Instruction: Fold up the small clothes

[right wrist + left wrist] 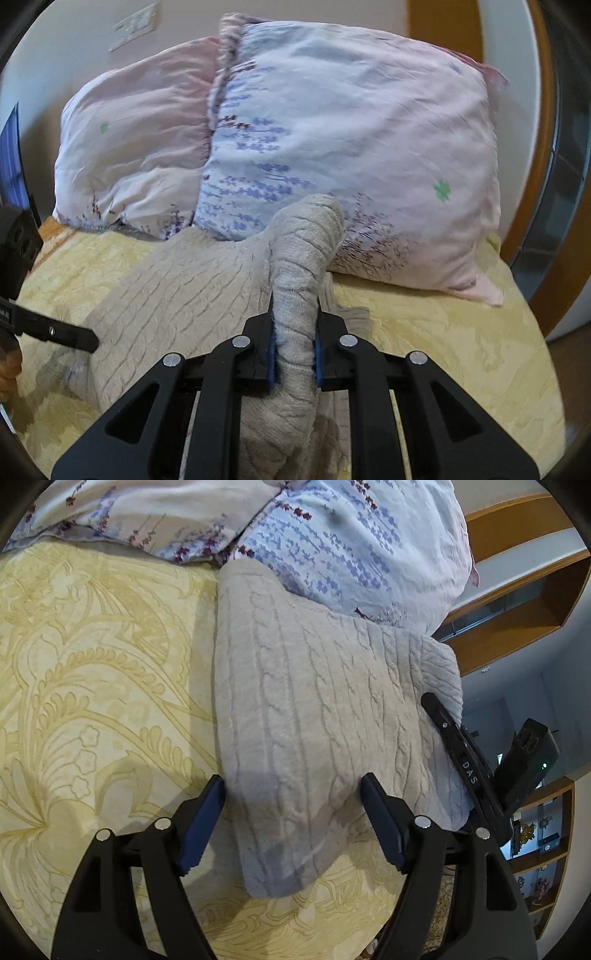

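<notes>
My right claw (294, 352) gripped the knit's (177, 284) edge mid-fold; my left claw (291, 812) hung released. Next: carry it across, I judged.

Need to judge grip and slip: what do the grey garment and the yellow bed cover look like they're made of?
Grey garment: looks like soft cable knit, matte and fuzzy, perhaps fleece; raised braided ribs show, and it bunches thickly where the right gripper clamps it. Yellow bed cover: looks like woven cotton with embossed floral scrolls, matte; fibre uncertain.
</notes>
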Demonstrator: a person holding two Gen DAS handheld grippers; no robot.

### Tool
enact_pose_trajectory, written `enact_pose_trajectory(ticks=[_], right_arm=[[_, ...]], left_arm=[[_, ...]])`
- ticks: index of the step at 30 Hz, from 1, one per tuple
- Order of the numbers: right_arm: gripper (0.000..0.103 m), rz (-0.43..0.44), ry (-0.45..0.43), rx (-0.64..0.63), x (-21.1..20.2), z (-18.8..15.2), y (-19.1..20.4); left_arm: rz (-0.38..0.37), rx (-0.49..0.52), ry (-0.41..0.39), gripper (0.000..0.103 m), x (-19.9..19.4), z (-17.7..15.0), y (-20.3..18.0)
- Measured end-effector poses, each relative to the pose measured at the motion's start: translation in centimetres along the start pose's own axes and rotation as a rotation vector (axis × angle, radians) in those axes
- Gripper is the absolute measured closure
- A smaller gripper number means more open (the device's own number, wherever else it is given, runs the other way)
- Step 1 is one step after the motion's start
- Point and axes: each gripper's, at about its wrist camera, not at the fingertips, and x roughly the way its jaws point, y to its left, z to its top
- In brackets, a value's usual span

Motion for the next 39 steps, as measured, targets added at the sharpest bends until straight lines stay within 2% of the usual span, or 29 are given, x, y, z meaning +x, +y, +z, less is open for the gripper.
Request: enact_pose_trajectory(ticks=[4,6,7,8,11,12,13,14,17,19,26,27,29,32,34,35,36,39], right_arm=[[0.088,0.003,0.016,0.059,0.7,-0.2,-1.5],[0.086,-0.001,0.084,0.090,2.5,-0.6,-2.3],[0.084,-0.017,0.151,0.121,3.8,-1.2,-3.0],[0.081,-0.044,0.172,0.136,4.2,-1.5,-3.5],[0.070,-0.042,0.154,0.248,3.0,-2.0,-5.6],[0.062,-0.033,0.143,0.296,2.0,-2.0,-6.5],[0.053,-0.015,0.126,0.350,0.8,-2.1,-7.4],[0.052,0.006,0.116,0.382,0.1,-2.2,-7.9],[0.050,0.167,0.120,0.518,-2.3,-3.1,-9.2],[0.049,0.224,0.143,0.549,-3.0,-3.9,-9.1],[0.049,0.268,0.203,0.532,-4.6,-6.4,-7.0],[0.050,0.263,0.206,0.522,-4.5,-6.6,-6.7],[0.063,0.254,0.218,0.503,-4.2,-7.0,-6.2],[0.088,0.281,0.220,0.512,-3.8,-7.6,-6.0],[0.091,0.274,0.188,0.489,-4.4,-7.4,-5.6],[0.092,0.271,0.161,0.476,-4.9,-7.1,-5.4],[0.093,0.269,0.130,0.466,-5.6,-6.8,-5.4],[0.094,0.240,0.047,0.428,-7.5,-6.1,-5.0]], left_arm=[[0.013,0.017,-0.001,0.029,0.3,-0.1,-0.2],[0.015,0.015,0.003,0.029,0.5,0.0,-0.3],[0.018,0.014,0.004,0.029,0.5,-0.1,-0.3],[0.018,0.015,0.005,0.029,0.4,-0.1,-0.2],[0.025,0.025,0.000,0.029,-0.1,-0.5,0.1],[0.032,0.031,-0.001,0.029,-0.4,-0.6,0.2],[0.030,0.033,-0.001,0.029,-0.6,-0.7,0.3],[0.022,0.033,-0.004,0.030,-0.7,-0.9,0.4],[-0.002,0.027,0.000,0.033,-0.9,-1.3,0.5],[-0.012,0.017,0.012,0.034,-0.9,-1.8,0.6],[-0.027,-0.006,0.039,0.043,-0.5,-3.3,0.5],[-0.032,-0.010,0.043,0.046,-0.4,-3.5,0.5],[-0.043,-0.016,0.052,0.052,-0.4,-3.8,0.5],[-0.069,-0.027,0.071,0.064,-0.2,-4.2,0.7],[-0.074,-0.028,0.076,0.070,-0.2,-4.3,0.8],[-0.077,-0.025,0.077,0.079,-0.3,-4.3,0.9],[-0.079,-0.023,0.081,0.084,-0.4,-4.3,0.8],[-0.089,-0.012,0.068,0.088,-1.0,-4.3,0.8]])
